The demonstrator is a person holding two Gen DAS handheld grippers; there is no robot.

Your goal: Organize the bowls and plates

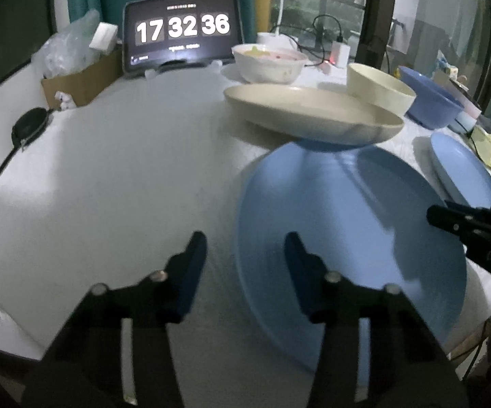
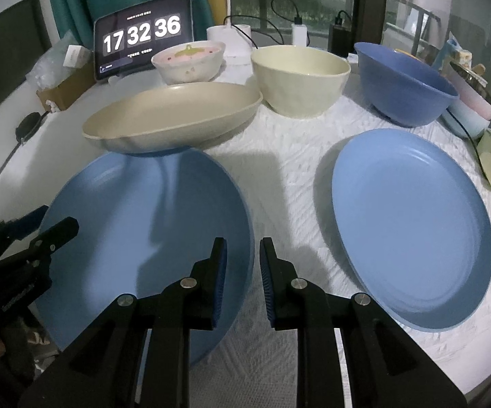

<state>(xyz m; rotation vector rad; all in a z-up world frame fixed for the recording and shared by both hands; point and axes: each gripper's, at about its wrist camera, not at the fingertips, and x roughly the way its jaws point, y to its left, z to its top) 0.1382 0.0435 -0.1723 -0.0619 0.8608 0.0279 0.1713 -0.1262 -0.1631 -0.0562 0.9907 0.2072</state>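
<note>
**Blue plate straddled at both rims, just in front of the beige plate**

The blue plate (image 2: pixel 143 221) is seen with its far rim tucked under the near edge of the beige plate (image 2: pixel 174 115). Its left rim is straddled by the left gripper (image 1: pixel 244 241), whose jaws are spread and not touching it. Its right rim lies between the narrowly set jaws of the right gripper (image 2: pixel 243 261), but contact cannot be told. If only one side is gripped, the plate could be tipped or dragged, and the beige plate knocked askew.
</note>
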